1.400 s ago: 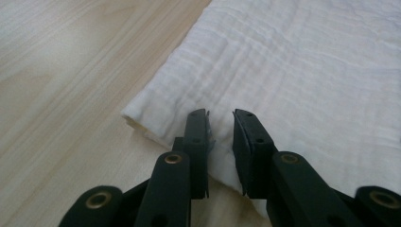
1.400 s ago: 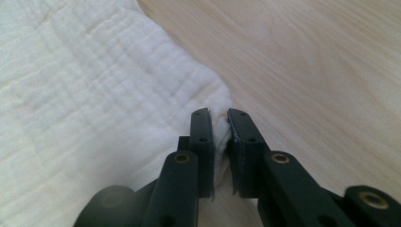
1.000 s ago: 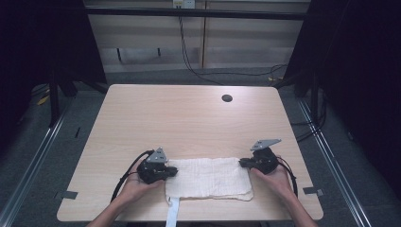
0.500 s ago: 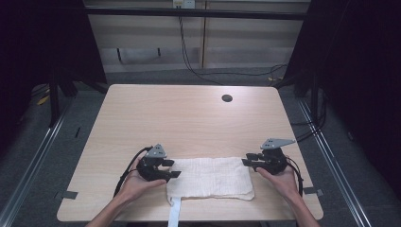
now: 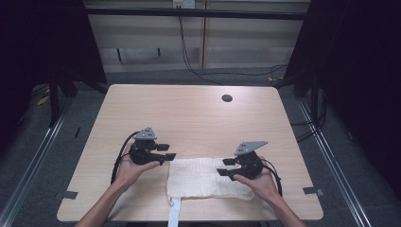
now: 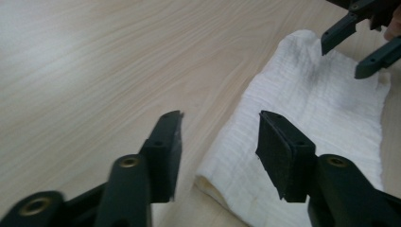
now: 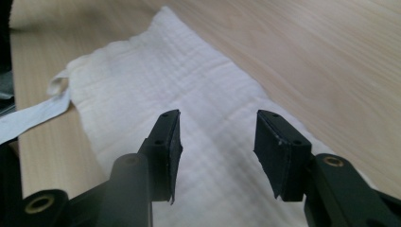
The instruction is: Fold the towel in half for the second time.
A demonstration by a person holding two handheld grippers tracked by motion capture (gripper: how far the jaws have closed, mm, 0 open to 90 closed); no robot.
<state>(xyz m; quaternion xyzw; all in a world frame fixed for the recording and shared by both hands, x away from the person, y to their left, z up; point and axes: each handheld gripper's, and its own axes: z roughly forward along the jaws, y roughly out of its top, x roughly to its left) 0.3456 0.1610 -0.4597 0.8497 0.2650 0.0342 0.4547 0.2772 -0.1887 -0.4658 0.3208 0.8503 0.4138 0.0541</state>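
A white folded cloth [image 5: 201, 182] lies flat near the table's front edge, and a white strap [image 5: 174, 215] from its left corner hangs over that edge. My left gripper [image 5: 169, 152] is open and sits at the cloth's far left corner, pointing right. In the left gripper view the left gripper [image 6: 220, 123] holds nothing, with the cloth [image 6: 326, 109] to the right of its jaws. My right gripper [image 5: 223, 167] is open above the right half of the cloth, pointing left. In the right gripper view the right gripper [image 7: 217, 120] hovers empty over the cloth [image 7: 137, 90].
The light wooden table [image 5: 189, 118] has a dark round cable hole [image 5: 227, 98] at the far right. Metal rails and cables run along the floor on both sides. The other gripper [image 6: 364, 40] shows at the top right of the left gripper view.
My right gripper has moved left from the cloth's right end to above the cloth. My left gripper has shifted slightly away from the front edge. The cloth has stayed put.
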